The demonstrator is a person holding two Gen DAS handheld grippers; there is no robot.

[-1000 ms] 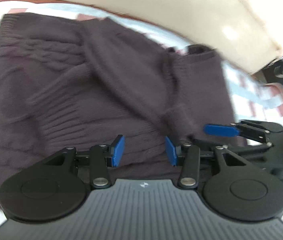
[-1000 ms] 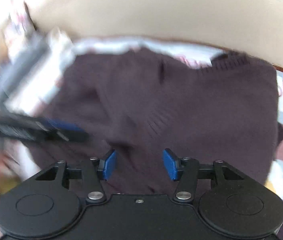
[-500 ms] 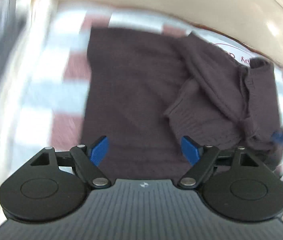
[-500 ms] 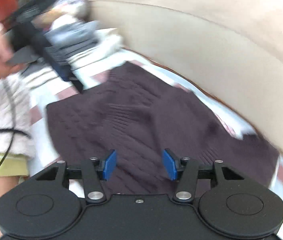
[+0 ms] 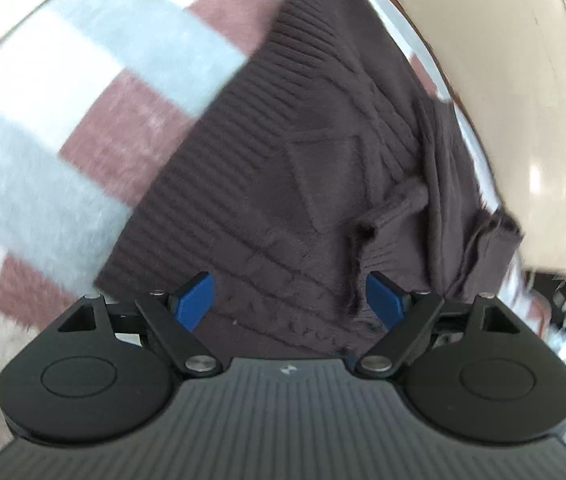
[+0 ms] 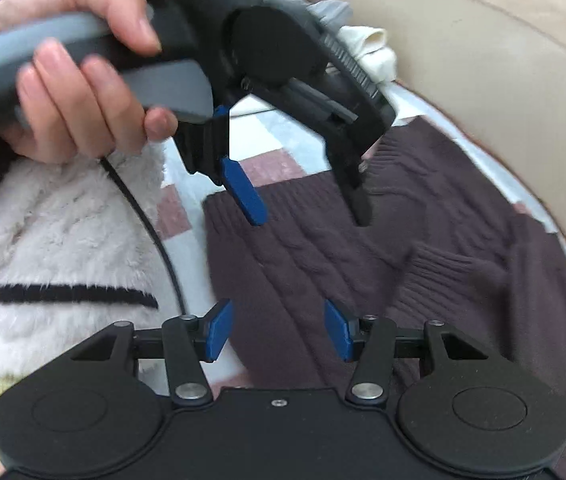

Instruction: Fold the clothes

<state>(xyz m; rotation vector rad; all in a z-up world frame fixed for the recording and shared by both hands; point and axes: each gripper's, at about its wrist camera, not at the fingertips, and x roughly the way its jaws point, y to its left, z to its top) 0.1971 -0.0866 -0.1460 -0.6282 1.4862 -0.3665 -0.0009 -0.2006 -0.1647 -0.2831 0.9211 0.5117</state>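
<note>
Your left gripper (image 5: 289, 300) hovers over the dark cable-knit sweater (image 5: 303, 168), jaws spread wide and holding nothing. The sweater lies partly folded on a checked blanket (image 5: 83, 92), ribbed hem toward 11 o'clock and a cuff (image 5: 367, 236) near 1 o'clock. Your right gripper (image 6: 279, 332) hangs above the same sweater, jaws apart and empty, with your left hand (image 6: 75, 92) at 10 o'clock.

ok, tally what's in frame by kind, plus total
Grippers: 2, left gripper and right gripper, both open
Dark brown cable-knit sweater: 1
Checked blanket: 1
Hand: 1
Total: 5
</note>
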